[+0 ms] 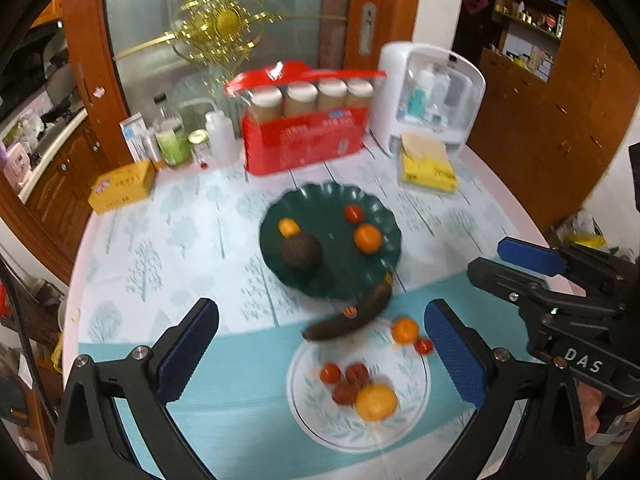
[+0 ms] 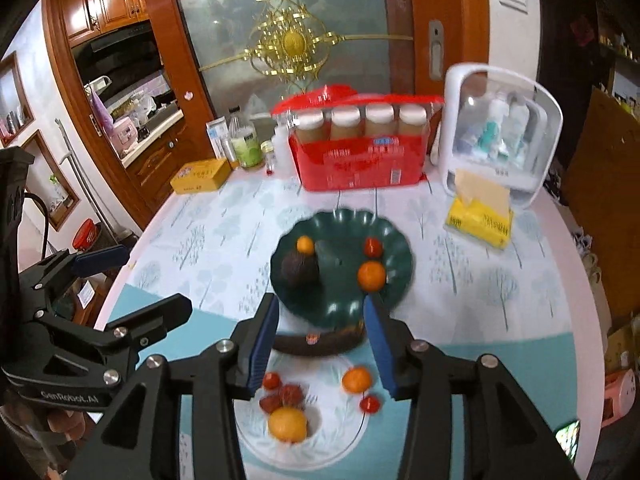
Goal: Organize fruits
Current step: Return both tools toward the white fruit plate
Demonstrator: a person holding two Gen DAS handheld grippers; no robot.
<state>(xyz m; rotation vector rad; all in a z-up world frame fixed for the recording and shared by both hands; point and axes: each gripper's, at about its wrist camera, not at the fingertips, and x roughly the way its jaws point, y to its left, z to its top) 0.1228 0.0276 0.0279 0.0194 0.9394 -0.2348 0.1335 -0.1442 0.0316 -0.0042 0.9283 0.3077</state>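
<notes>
The banana (image 2: pixel 318 339) is seen in the middle of the right wrist picture, lying across the near edge of the green plate (image 2: pixel 396 252) and the far edge of the white plate (image 2: pixel 256 446). Its long side runs left to right, straight across the gap of the right gripper (image 2: pixel 322 354), whose blue fingers are a little apart and hold nothing; the banana is judged to lie below them, not touched. In the left wrist picture the left gripper (image 1: pixel 320 360) is spread wide and empty, with the banana (image 1: pixel 348 318) at mid frame. The right gripper is judged nearer.
</notes>
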